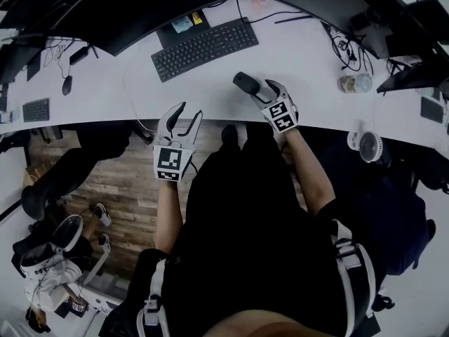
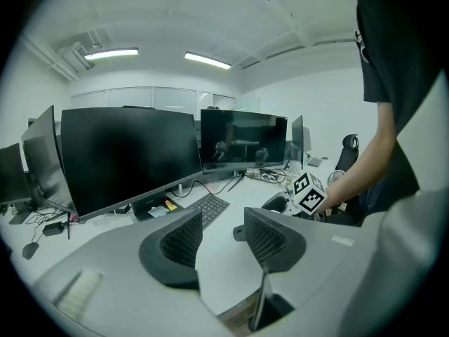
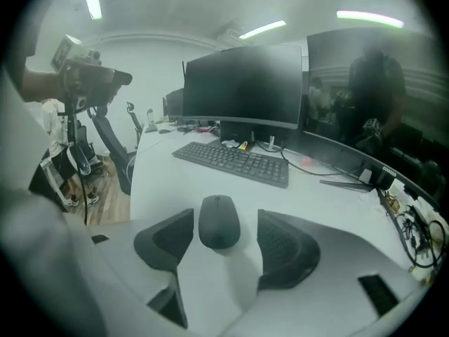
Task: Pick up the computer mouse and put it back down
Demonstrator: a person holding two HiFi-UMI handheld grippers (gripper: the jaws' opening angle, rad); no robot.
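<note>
One long white desk (image 1: 309, 83) spans the upper half of the head view. A dark curved monitor (image 1: 140, 12) runs along its far side from 10 to 12 o'clock. A black keyboard (image 1: 204, 48) lies just in front of the monitor, at 11 o'clock from the computer mouse (image 1: 245, 83).

The left gripper (image 1: 188, 111) hangs over the desk's near edge, at 8 o'clock from the mouse and well apart from it. Its jaws are spread with only bare desk showing between them.

The right gripper (image 1: 265, 90) points toward 10 o'clock, its jaws parted to either side of the mouse. In its own view the left pad is close beside the mouse and the right pad stands clear of it, so neither pinches.

A small white fan (image 1: 366, 146) sits by the desk edge at 4 o'clock from the right gripper.

The mouse, black and oval, rests flat on the desk between those open jaws, its narrow end toward the keyboard.
</note>
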